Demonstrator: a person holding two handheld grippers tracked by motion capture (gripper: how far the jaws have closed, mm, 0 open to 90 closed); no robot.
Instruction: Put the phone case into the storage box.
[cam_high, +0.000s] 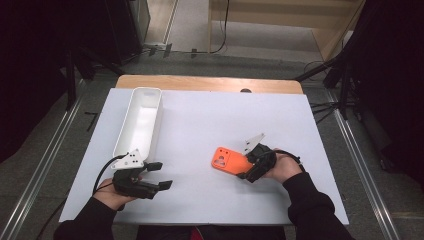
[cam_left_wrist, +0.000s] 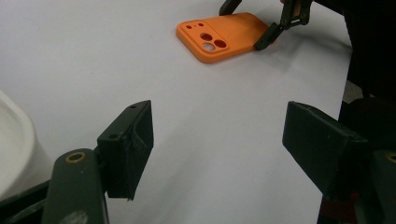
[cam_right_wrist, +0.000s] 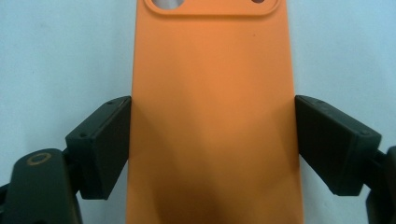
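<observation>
An orange phone case (cam_high: 229, 161) lies back-up on the white table cover, its camera cut-outs pointing left. My right gripper (cam_high: 248, 169) is at the case's right end, one black jaw against each long side. In the right gripper view the case (cam_right_wrist: 212, 116) fills the gap between the two jaws and both pads (cam_right_wrist: 105, 144) sit flush against its edges. My left gripper (cam_high: 160, 175) rests near the table's front left, open and holding nothing. In the left gripper view the case (cam_left_wrist: 222, 35) lies far ahead, beyond the spread jaws.
A long white tray (cam_high: 141, 120) stands at the left, just behind my left gripper. The white cover (cam_high: 210, 115) spreads over a wooden table. Dark stands and cables flank the table on the floor.
</observation>
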